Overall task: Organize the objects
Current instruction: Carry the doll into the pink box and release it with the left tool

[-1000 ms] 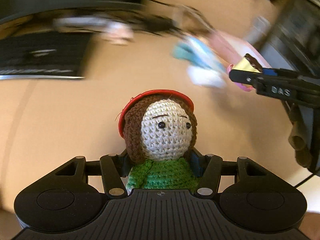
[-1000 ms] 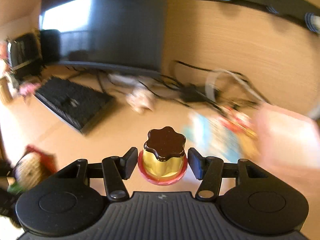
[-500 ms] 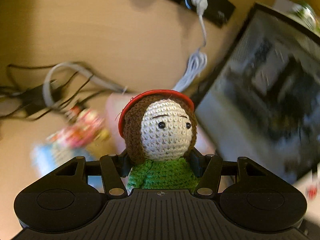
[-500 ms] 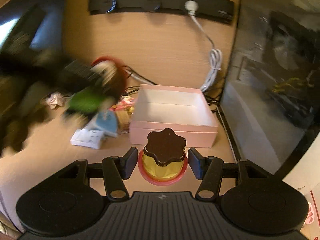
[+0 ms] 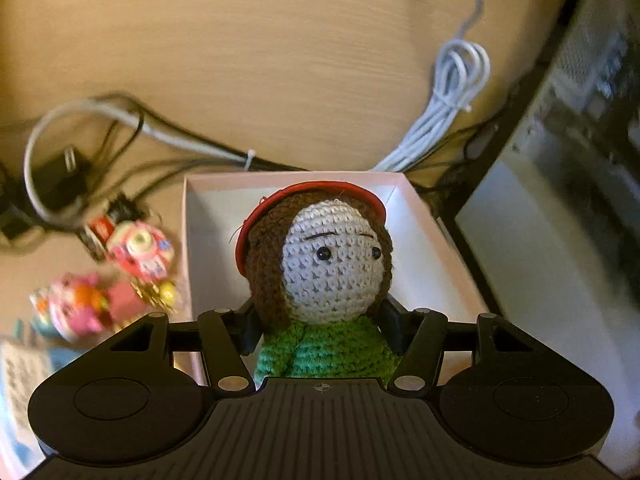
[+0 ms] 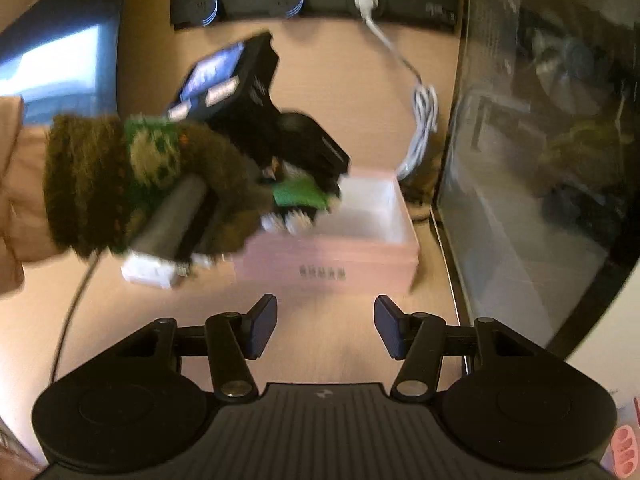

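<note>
Pink and red toy trinkets [image 5: 140,252] at nine o'clock of the left wrist view, blurred, lying on the wooden desk [image 5: 280,60] just left of the box. Above them, at ten o'clock, a tangle of dark and grey cables [image 5: 120,128].

At six o'clock, the left gripper [image 5: 320,330], clamped on a crochet doll [image 5: 332,264] with brown hair, a red hat and a green jumper. Jaws just eased a little wider, doll between them all the same, pads against its hair and neck. Doll upright, facing the camera, hanging over the open pink box [image 5: 432,248]; box interior white. At one o'clock, a bundled white cable [image 5: 452,92]; at three o'clock, a computer case [image 5: 580,160] just beside the box.

From the right wrist view, at nine o'clock, a hand in a fuzzy brown-green glove [image 6: 160,184] gripping the left tool's handle, a beige sleeve [image 6: 16,200] behind it. Doll's green body visible under that tool, above the box's left part; cannot tell whether touching the box floor. Black power strip [image 6: 320,4] at twelve o'clock on the wall. At six o'clock, the right gripper [image 6: 325,330]: fingers apart, nothing between them, pointing at the box's near wall and clear of it.
</note>
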